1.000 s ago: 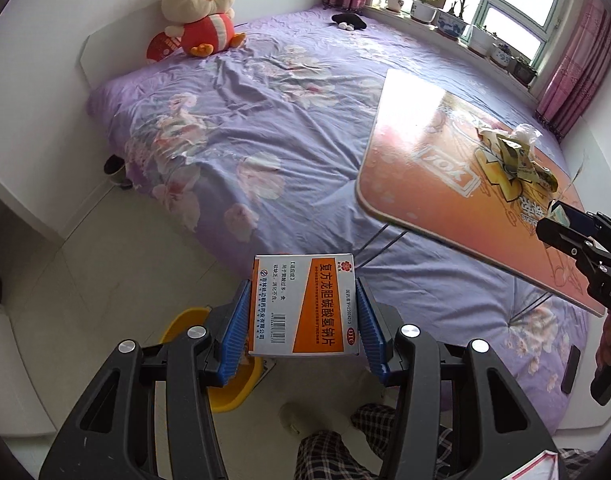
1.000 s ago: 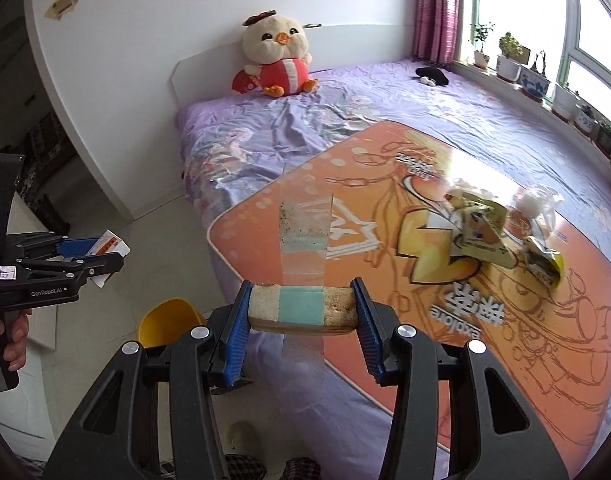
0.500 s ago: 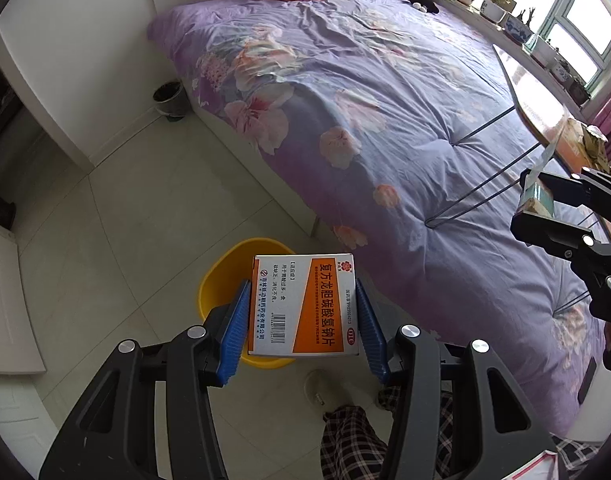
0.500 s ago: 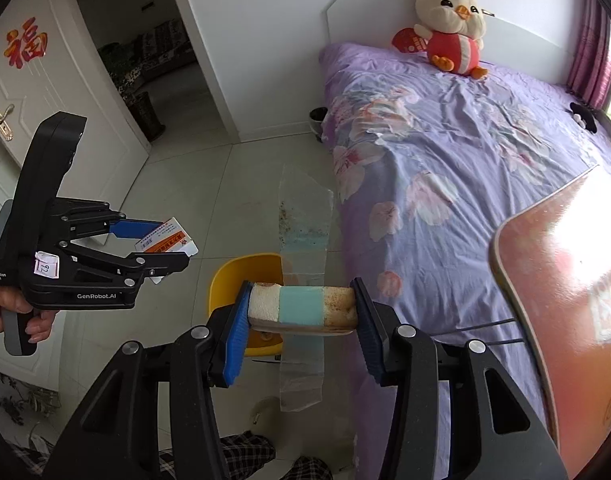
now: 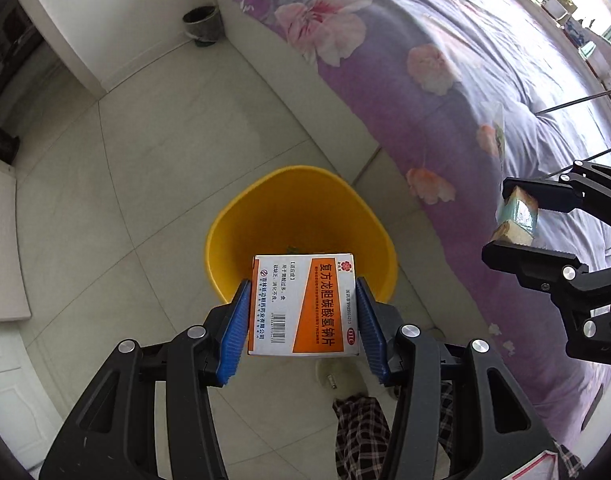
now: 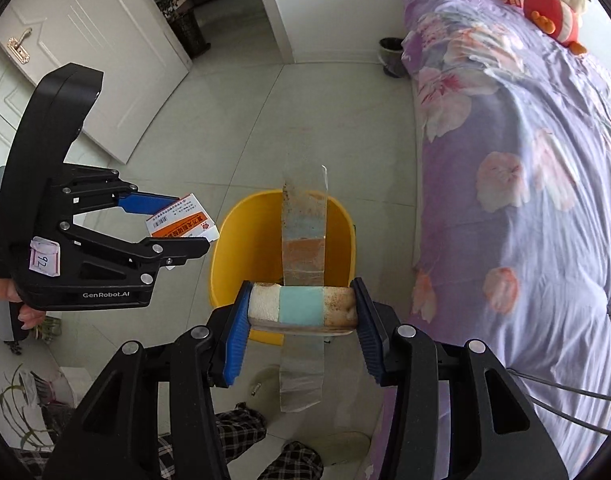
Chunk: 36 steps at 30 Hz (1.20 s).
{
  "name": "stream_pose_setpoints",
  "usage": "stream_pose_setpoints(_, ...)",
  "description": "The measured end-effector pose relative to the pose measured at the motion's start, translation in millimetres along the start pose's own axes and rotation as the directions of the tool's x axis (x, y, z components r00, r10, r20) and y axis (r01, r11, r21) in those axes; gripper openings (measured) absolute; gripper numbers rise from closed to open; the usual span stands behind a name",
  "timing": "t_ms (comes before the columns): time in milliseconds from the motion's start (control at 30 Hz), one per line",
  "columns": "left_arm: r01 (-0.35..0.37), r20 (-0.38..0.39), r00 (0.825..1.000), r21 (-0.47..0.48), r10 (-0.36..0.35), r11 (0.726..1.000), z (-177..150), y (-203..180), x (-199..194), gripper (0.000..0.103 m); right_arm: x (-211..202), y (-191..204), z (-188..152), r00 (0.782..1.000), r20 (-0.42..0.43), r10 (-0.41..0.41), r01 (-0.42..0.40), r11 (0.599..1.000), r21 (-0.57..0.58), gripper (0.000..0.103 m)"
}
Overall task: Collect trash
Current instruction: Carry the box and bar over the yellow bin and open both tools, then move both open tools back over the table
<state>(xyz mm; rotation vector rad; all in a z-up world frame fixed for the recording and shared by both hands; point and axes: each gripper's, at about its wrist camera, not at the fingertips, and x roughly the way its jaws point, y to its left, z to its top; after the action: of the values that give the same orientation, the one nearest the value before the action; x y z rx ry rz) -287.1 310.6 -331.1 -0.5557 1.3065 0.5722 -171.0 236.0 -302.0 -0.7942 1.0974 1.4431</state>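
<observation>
- Two grippers, two pieces of trash, and both are loaded. Left wrist view first: your left gripper has its blue pads clamped on the sides of the medicine box, white and orange with a barcode, printed face up to the camera.
- Same view: the box hangs right over the near rim of the yellow bin, which sits on the pale tiled floor just beside the bed with its purple floral cover. A bit of something dark-green shows down inside the bin, too small to tell what.
- On the right edge you can see your right gripper sideways, pinching the sponge, out over the bed edge and clear of the bin.
- A small dark pot stands by the wall at the top, and a plaid trouser leg shows at the bottom.
- Right wrist view now: your right gripper is squeezed onto the ends of that sponge, white, teal and stained brown, with a strip of clear tape wrapped round it and sticking out above and below.
- The sponge sits over the near rim of the yellow bin, and the upper tape end reaches across the bin's mouth.
- Off to the left, your left gripper holds the medicine box just beside the bin's left rim, with your hand on the handle.
- A stuffed chick sits on the bed top right, and a white door stands top left.
</observation>
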Motion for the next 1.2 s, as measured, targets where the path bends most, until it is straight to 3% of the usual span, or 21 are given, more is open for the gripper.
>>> stream_pose_setpoints(300, -0.008, -0.101, 0.995, -0.055, 0.002, 0.998, -8.1, 33.3, 62.2, 0.050, 86.7, 2.6, 4.1, 0.989, -0.149, 0.017, -0.029, 0.997, -0.077, 0.050)
stream_pose_setpoints(500, -0.011, -0.133, 0.991, -0.060, 0.003, 0.998, -11.4, 41.7, 83.4, 0.050, 113.7, 3.8, 6.9, 0.981, -0.194, 0.031, -0.046, 0.996, -0.074, 0.050)
stream_pose_setpoints(633, 0.002, -0.125, 0.992, -0.068, -0.010, 0.998, -12.3, 44.0, 83.7, 0.052, 116.7, 3.7, 8.0, 0.980, -0.190, 0.058, -0.074, 0.994, -0.078, 0.051)
stream_pose_setpoints(667, 0.003, -0.119, 0.993, -0.065, -0.011, 0.998, -12.8, 45.0, 84.3, 0.053, 117.1, 2.7, 7.5, 0.980, -0.188, 0.059, -0.076, 0.994, -0.080, 0.059)
stream_pose_setpoints(733, -0.002, -0.108, 0.994, -0.063, -0.005, 0.998, -12.0, 44.0, 82.8, 0.063, 115.7, 1.4, 8.4, 0.983, -0.173, 0.053, -0.068, 0.994, -0.086, 0.064)
stream_pose_setpoints(1000, -0.006, -0.104, 0.995, -0.069, -0.001, 0.998, -10.3, 43.0, 72.5, 0.063, 104.6, 0.8, 7.9, 0.986, -0.165, 0.035, -0.048, 0.996, -0.078, 0.065)
stream_pose_setpoints(1200, -0.019, -0.080, 0.997, -0.064, 0.014, 0.998, -7.8, 37.0, 44.0, 0.063, 73.8, 6.1, 8.9, 0.990, -0.138, 0.024, -0.033, 0.998, -0.060, 0.065)
